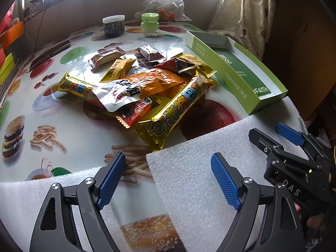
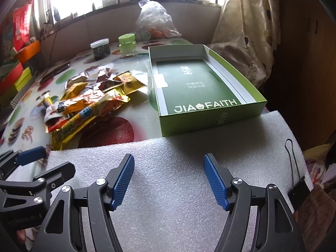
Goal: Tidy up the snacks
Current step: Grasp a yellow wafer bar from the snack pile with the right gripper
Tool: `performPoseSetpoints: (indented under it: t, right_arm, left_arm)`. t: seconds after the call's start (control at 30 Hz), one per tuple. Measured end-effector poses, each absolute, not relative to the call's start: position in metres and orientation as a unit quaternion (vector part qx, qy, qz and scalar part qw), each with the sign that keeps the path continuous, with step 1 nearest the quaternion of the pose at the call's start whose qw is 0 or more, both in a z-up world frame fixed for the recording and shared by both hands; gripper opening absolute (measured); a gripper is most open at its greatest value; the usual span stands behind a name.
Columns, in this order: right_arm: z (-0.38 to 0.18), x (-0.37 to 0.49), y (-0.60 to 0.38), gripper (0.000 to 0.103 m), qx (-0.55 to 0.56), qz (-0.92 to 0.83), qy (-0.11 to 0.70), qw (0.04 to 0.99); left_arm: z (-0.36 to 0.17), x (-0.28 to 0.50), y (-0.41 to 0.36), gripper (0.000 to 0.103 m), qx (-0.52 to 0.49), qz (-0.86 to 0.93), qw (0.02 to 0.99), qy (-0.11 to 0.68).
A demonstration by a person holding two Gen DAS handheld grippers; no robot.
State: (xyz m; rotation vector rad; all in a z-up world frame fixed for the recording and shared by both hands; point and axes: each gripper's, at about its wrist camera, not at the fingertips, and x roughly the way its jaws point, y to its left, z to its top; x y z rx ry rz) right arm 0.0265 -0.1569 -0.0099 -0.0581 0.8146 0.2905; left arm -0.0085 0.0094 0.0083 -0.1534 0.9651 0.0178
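Note:
A heap of snack packets (image 1: 147, 84) lies mid-table: two gold bars (image 1: 180, 109), an orange pouch (image 1: 155, 79), a silver pouch and small brown and gold sachets behind. The right wrist view shows the same heap (image 2: 84, 107) at the left. An open green box (image 2: 201, 84) printed JIA FAITH stands to its right, with nothing in it; its green side (image 1: 241, 79) also shows in the left wrist view. My left gripper (image 1: 170, 168) hovers open over the near table edge, short of the heap. My right gripper (image 2: 169, 168) hangs open above white foam, in front of the box.
White foam sheets (image 2: 178, 199) cover the near edge, with a black binder clip (image 2: 296, 187) at the right. A dark jar (image 1: 113, 26), a green-lidded jar (image 1: 149, 24), a clear plastic bag (image 1: 163, 2) and a phone (image 1: 50, 54) sit at the back. Curtain at right.

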Motion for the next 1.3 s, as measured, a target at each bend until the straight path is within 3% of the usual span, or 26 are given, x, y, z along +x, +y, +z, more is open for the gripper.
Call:
performPoseSetpoints:
  t: [0.27,0.73,0.93,1.0,1.13,1.27,1.3]
  right_arm:
    - [0.013,0.033,-0.149,0.067,0.003,0.158,0.374,0.914]
    - [0.010,0.070,-0.085,0.061,0.060,0.243,0.434,0.865]
    - [0.002,0.080,-0.067,0.050,0.068,0.250,0.453,0.853]
    - [-0.001,0.082,-0.065,0.038,0.067,0.250,0.458,0.851]
    - [0.000,0.084,-0.067,0.027,0.070,0.258,0.454,0.850]
    - [0.008,0.085,-0.071,0.001,0.069,0.265,0.439,0.856]
    - [0.008,0.086,-0.071,0.001,0.067,0.264,0.438,0.856]
  left_arm:
    - [0.033,-0.015,0.039,0.084,-0.094,0.031,0.894,0.437]
    - [0.042,-0.007,0.101,0.084,-0.119,0.079,0.894,0.425]
    - [0.041,0.000,0.110,0.084,-0.124,0.081,0.892,0.428]
    - [0.041,0.003,0.111,0.084,-0.123,0.078,0.891,0.430]
    - [0.042,0.010,0.112,0.084,-0.118,0.070,0.892,0.431]
    - [0.043,0.019,0.110,0.084,-0.118,0.060,0.891,0.434]
    - [0.044,0.022,0.109,0.084,-0.116,0.054,0.892,0.433]
